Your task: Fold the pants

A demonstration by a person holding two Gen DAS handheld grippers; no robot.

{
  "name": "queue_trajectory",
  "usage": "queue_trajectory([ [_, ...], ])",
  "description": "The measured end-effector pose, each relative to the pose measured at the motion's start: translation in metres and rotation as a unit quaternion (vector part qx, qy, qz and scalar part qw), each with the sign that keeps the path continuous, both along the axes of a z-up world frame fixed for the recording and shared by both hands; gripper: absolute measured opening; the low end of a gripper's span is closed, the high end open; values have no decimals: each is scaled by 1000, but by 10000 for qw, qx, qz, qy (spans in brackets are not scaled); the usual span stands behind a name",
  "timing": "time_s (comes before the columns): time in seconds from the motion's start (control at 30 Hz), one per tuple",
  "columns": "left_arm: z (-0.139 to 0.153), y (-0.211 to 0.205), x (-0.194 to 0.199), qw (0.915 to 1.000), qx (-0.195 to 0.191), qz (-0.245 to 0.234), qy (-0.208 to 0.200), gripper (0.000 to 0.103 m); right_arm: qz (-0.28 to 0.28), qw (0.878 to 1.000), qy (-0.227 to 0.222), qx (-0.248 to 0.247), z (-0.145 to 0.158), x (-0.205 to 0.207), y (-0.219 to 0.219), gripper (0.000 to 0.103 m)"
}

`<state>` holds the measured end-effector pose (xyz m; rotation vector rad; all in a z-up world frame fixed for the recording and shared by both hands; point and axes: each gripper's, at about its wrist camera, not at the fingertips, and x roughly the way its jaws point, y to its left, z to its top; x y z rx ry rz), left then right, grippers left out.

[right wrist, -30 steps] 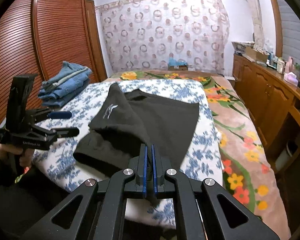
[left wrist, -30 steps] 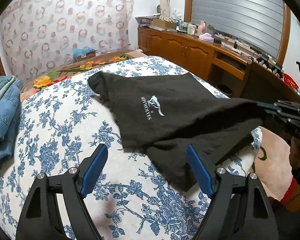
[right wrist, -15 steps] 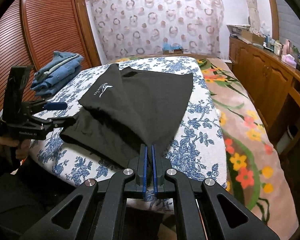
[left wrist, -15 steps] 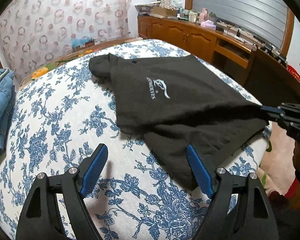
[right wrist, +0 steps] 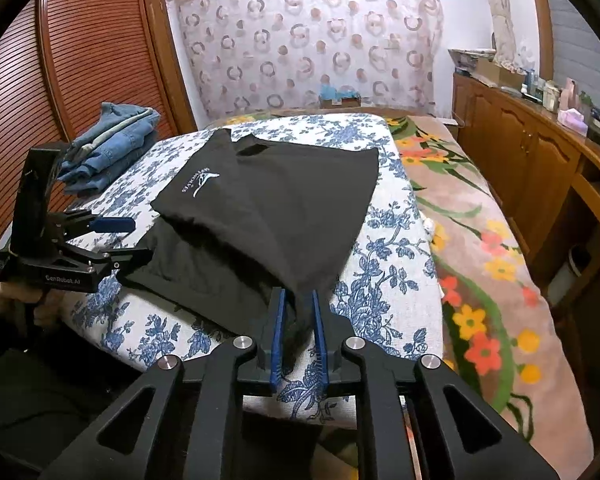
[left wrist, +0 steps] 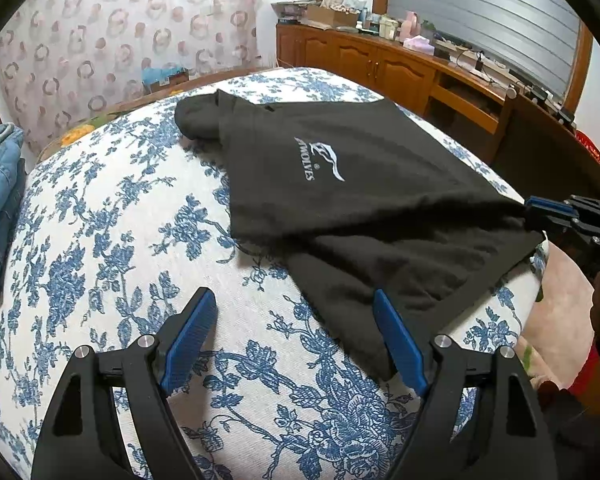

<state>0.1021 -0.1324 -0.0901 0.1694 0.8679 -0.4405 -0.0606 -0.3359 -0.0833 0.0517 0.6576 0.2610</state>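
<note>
Right hand-held gripper [right wrist: 298, 312] stands at the near edge of the bed [right wrist: 400, 280]; its blue pads are parted by a narrow gap, the jaws having just been opening; a bunched corner of the black pants [right wrist: 268, 216] lies between them, and whether the pads still press the cloth cannot be told from either view. Left hand-held gripper [left wrist: 296, 324] is spread wide and grasps nothing; it hangs over the blue-flowered bedcover [left wrist: 100, 240], its right pad [left wrist: 400, 344] just over the near corner of the lower layer of the pants [left wrist: 360, 200], its left pad over bare cover; in the right wrist view the same left hand-held gripper [right wrist: 116, 236] sits at the left of the pants, held by a hand [right wrist: 20, 300] at the frame edge.

Pants lie on the bedcover, folded over on themselves; the upper layer carries a white printed logo [left wrist: 318, 162] and overlaps the lower layer, whose edge shows along the near side; the far end is bunched into a dark lump. Folded blue jeans [right wrist: 112, 140] are stacked on the bed's far left, well apart from the pants. A wooden cabinet [right wrist: 532, 160] with small items on top runs along the right side of the room; a patterned curtain [right wrist: 312, 40] hangs behind the bed.
</note>
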Motion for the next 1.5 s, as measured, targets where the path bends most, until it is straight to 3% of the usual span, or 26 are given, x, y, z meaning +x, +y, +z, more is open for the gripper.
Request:
queue_trajectory([
  [0.57, 29, 50, 4, 9966, -184, 666, -453, 82, 465, 9984, -308, -122, 18, 33, 43, 38],
  [0.9, 35, 75, 6, 9937, -209, 932, -587, 82, 964, 9950, -243, -96, 10, 79, 76, 38],
  [1.5, 33, 105, 5, 9900, -316, 1221, -638, 82, 1747, 9828, 80, -584, -10, 141, 143, 38],
])
